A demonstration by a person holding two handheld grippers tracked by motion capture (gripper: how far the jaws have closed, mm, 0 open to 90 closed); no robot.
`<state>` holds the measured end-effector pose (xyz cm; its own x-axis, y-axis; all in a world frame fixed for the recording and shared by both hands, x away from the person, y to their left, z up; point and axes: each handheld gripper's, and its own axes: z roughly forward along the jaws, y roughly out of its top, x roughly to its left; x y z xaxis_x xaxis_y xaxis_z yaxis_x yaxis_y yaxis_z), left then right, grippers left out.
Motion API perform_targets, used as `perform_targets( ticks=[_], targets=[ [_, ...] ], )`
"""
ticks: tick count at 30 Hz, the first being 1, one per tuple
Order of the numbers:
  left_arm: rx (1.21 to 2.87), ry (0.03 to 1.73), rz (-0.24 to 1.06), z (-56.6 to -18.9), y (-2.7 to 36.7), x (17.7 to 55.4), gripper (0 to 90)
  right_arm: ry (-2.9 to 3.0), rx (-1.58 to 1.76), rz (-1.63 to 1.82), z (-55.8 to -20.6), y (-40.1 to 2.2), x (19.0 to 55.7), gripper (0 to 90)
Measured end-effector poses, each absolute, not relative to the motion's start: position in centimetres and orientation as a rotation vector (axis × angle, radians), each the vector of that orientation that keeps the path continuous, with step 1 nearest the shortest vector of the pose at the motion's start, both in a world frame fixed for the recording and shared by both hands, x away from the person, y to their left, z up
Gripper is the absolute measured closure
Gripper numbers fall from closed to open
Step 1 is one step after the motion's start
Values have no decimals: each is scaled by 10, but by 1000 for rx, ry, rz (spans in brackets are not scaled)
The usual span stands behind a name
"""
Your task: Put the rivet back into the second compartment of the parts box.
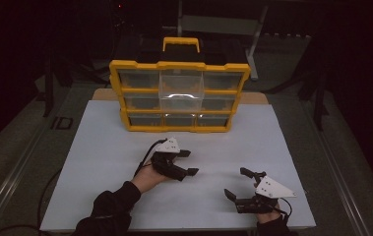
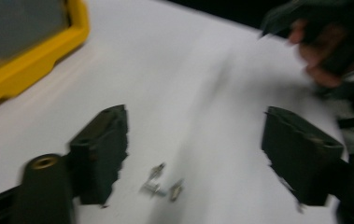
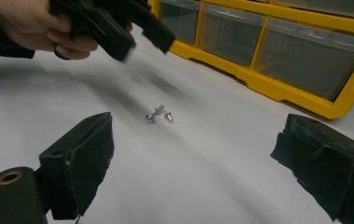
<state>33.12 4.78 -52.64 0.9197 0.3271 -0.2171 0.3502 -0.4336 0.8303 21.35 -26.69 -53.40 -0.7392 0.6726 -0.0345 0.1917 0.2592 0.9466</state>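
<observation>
organizer (image 1: 179, 96): yellow, clear drawers, contents unclear | screws (image 3: 159, 114) on table (image 1: 100, 162)

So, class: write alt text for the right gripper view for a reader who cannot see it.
A few small silver screws lie on a white table, framed by the right gripper with its black jaws apart. Beyond, a hand holds the left gripper beside a yellow drawer organizer.

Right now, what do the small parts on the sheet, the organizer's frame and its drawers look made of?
Small parts: likely metal screws, given their silvery glints; too small and blurred to be sure. Organizer frame: looks like moulded plastic, solid yellow, smooth with a slight sheen. Drawers: clear, faintly frosted plastic, since you can see through them.
</observation>
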Motion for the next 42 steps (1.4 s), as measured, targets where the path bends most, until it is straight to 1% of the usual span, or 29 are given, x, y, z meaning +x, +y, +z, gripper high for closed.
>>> perform_targets(
  ticks=[2, 7, 10, 13, 15, 23, 26, 32, 42],
  targets=[
    [2079, 501, -27, -531, 46, 333, 347, 2105, 780, 1487, -534, -266, 214, 100],
    [2147, 524, -36, -540, 42, 335, 462, 2109, 784, 1487, -534, -267, 214, 100],
    [2169, 550, -29, -544, 41, 336, 527, 2113, 782, 1483, -534, -267, 214, 100],
    [2205, 590, -32, -550, 40, 339, 573, 2116, 778, 1482, -534, -266, 214, 101],
    [2213, 604, -34, -552, 39, 339, 573, 2116, 779, 1482, -534, -266, 214, 101],
    [2251, 654, -19, -560, 32, 341, 661, 2117, 779, 1478, -534, -266, 214, 101],
    [2265, 651, -11, -559, 31, 340, 676, 2116, 780, 1476, -534, -266, 214, 101],
    [2284, 667, 5, -558, 29, 339, 771, 2119, 782, 1471, -535, -266, 214, 101],
    [2272, 666, 5, -554, 33, 340, 785, 2115, 781, 1470, -535, -266, 214, 101]
  ],
)
